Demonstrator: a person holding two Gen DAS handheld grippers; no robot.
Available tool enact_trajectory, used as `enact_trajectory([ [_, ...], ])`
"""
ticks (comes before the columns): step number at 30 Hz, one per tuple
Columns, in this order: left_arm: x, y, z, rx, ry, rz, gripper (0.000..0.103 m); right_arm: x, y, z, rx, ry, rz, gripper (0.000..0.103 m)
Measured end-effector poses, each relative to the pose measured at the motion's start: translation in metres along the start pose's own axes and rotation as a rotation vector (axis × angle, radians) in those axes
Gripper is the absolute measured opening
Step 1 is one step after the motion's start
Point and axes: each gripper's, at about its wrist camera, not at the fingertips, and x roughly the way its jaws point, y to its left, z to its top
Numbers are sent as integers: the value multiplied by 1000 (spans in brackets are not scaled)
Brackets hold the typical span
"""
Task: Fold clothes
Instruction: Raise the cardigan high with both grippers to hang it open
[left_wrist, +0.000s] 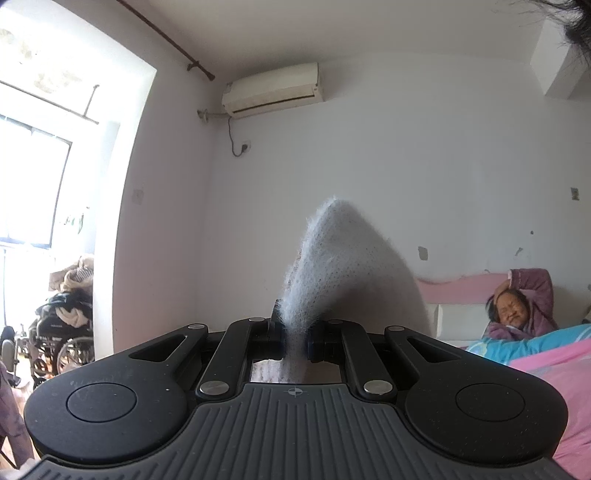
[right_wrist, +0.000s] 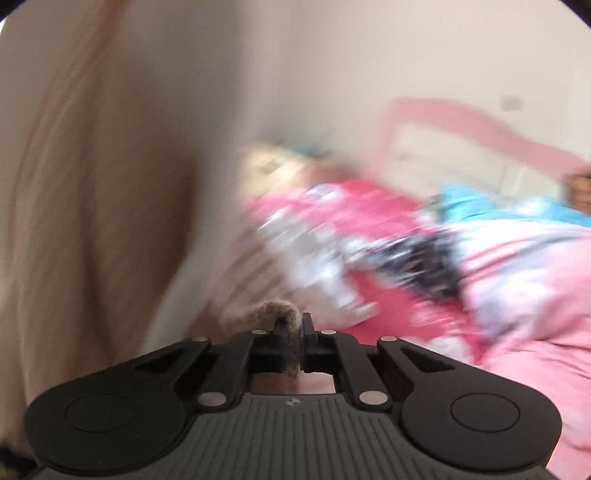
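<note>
Left claw clamped on fuzzy white knit garment, fabric rising in peak above closed fingers, high over bed. Right claw also closed, pinching beige fuzzy edge of same garment; rest hangs blurred at left. Pink bedding below, person lying near pink headboard. Air conditioner on wall.

I see white walls, an air conditioner high up, a bright window left, a wheelchair beneath it, a pink bed right.
</note>
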Motion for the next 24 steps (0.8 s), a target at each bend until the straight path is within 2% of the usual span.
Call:
enact_trajectory([
  [1, 0, 1, 0, 1, -4, 5, 8, -9, -15, 5, 54, -29, -36, 5],
  [4, 1, 8, 2, -16, -20, 20, 8, -32, -60, 18, 245, -84, -43, 5],
  [5, 0, 9, 3, -19, -30, 27, 8, -40, -67, 20, 272, -108, -61, 5],
  [8, -4, 11, 7, -30, -56, 34, 8, -68, -78, 27, 284, -204, -169, 4],
  [12, -1, 10, 20, -41, -78, 8, 8, -103, -95, 48, 337, -383, -297, 4],
  [16, 14, 10, 41, -99, -106, -48, 8, -154, -119, 80, 386, -525, -332, 4],
  [20, 31, 10, 62, -154, -134, -102, 8, -143, -148, 117, 358, -608, -363, 4],
  [24, 87, -1, 66, -103, -128, -85, 8, -107, -166, 148, 334, -612, -387, 4],
])
